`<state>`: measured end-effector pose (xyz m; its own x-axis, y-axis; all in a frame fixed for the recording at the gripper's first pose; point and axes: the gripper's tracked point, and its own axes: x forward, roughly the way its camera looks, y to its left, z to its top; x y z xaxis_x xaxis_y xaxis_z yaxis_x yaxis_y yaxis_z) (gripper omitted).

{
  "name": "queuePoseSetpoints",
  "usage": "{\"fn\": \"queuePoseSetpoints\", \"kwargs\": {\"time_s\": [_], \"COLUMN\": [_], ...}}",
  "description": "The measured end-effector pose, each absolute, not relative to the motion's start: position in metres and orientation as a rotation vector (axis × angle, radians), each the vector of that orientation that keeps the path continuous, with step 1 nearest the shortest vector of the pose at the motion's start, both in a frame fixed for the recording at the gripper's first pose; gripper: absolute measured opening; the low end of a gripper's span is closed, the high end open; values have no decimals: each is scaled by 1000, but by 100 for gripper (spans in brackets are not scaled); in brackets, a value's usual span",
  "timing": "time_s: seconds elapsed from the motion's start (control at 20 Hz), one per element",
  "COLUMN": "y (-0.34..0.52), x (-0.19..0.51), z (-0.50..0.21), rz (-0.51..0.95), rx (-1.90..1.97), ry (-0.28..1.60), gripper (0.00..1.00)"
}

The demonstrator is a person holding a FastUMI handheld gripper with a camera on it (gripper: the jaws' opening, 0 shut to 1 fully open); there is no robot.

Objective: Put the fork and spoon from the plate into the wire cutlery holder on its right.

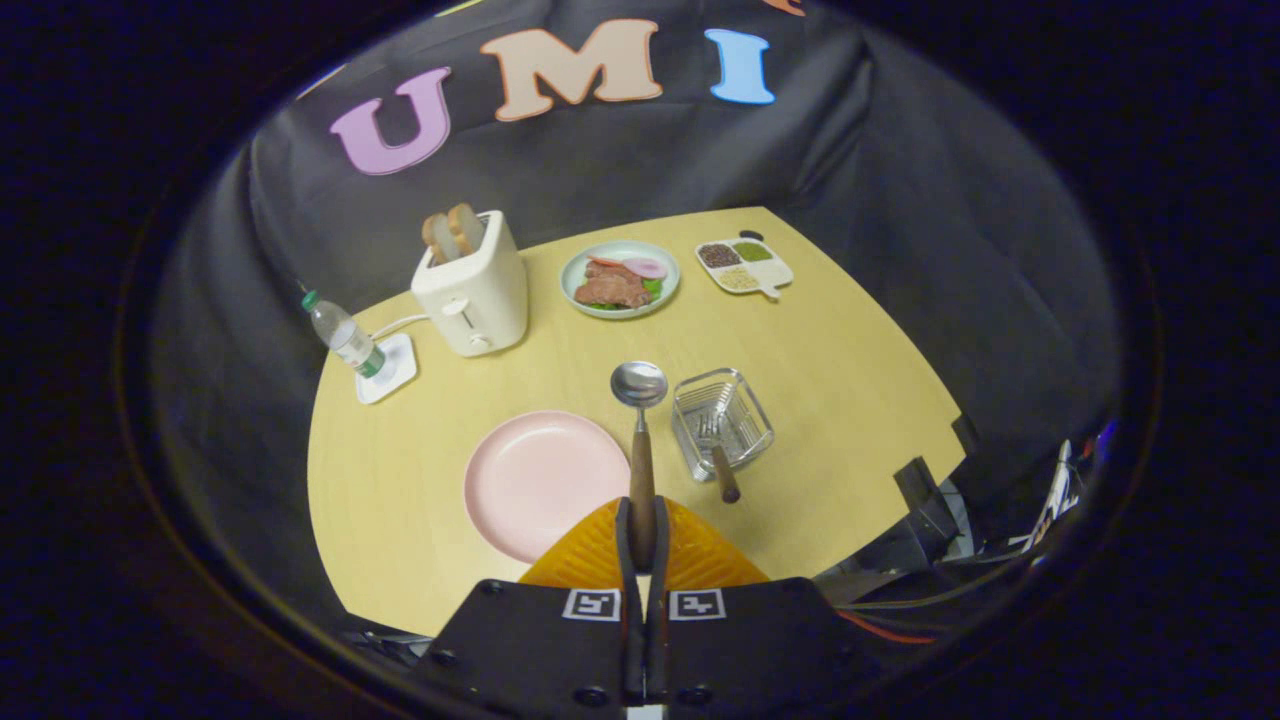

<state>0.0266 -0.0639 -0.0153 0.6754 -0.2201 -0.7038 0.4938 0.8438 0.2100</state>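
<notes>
Above the surface [850, 400], spoon's in the air!
Pink plate [545, 480] sits bare, wire cutlery holder [722, 420] just right with the fork [722, 462] inside; hand-held gripper [642, 530] clamps the spoon [640, 430] handle — I'd swing right, tip bowl-down, then release.

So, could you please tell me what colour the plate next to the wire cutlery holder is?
Pale pink, plain; the plate shows best in the gripper view.
</notes>
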Motion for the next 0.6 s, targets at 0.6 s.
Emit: {"fn": "queuePoseSetpoints", "kwargs": {"time_s": [0.6], "y": [-101], "x": [38], "z": [-56], "rz": [-517], "rx": [508], "ry": [931], "gripper": [7]}}
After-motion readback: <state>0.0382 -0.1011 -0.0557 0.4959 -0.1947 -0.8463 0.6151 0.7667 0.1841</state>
